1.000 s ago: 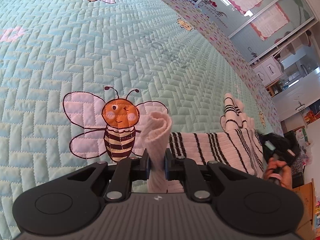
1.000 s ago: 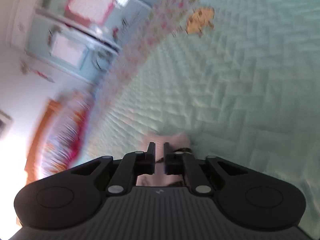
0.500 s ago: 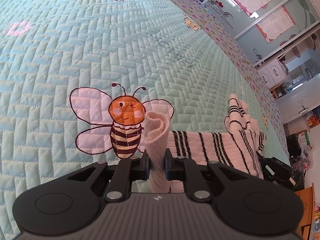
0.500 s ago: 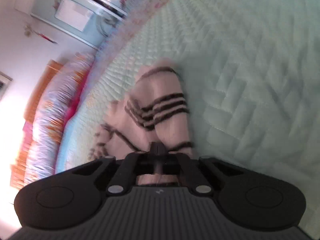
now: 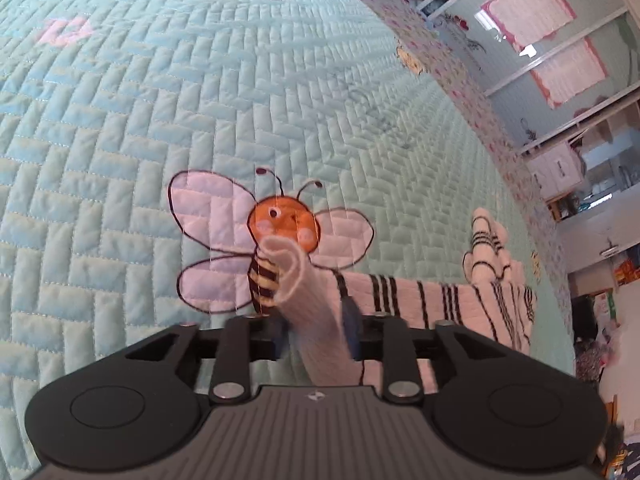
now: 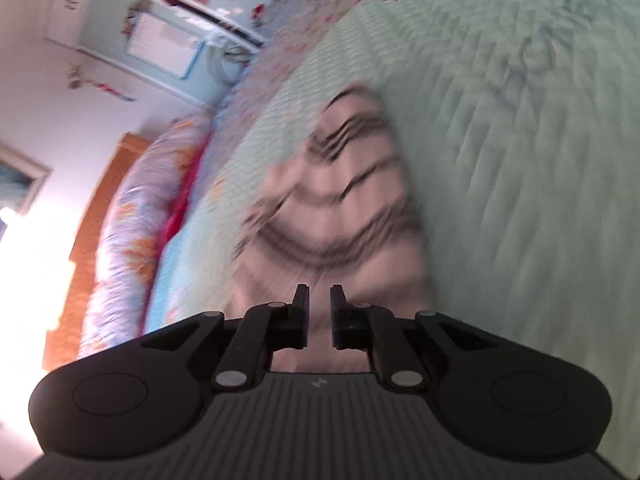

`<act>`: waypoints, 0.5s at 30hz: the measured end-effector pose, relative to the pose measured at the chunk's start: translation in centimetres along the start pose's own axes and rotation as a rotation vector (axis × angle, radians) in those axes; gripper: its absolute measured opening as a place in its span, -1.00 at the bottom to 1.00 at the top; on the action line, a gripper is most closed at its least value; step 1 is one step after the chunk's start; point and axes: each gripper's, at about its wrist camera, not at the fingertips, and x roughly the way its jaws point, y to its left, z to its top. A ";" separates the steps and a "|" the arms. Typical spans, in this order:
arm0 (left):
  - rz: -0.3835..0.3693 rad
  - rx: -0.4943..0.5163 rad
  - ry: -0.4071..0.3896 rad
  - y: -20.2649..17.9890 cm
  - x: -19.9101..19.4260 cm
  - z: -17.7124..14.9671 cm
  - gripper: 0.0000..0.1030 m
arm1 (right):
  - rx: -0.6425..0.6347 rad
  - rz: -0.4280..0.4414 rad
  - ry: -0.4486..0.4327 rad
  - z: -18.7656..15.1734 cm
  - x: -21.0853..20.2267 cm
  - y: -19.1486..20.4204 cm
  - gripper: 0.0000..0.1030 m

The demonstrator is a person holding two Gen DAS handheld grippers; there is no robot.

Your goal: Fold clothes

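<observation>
Left wrist view: close, angled down over fingers (image 5: pixel 280 330) onto bee-print quilt (image 5: pixel 160 120). Right wrist view: low, shallower, blurred. Shared: striped garment (image 5: pixel 460 296) (image 6: pixel 340 220) and quilt (image 6: pixel 540 200).

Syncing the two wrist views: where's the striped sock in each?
Left wrist: the striped sock lies low and right of centre on the quilt, its plain end rising between the opening left tongs.
Right wrist: centre frame, blurred, the sock lies just past the opening right tongs, nothing visibly pinched.
Shared landmark: the quilt's floral border against the wardrobe wall.
</observation>
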 end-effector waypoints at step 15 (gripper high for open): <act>0.082 0.132 -0.048 -1.4 -1.2 -0.1 0.01 | -0.208 0.049 0.046 -12.0 -5.3 6.9 -0.28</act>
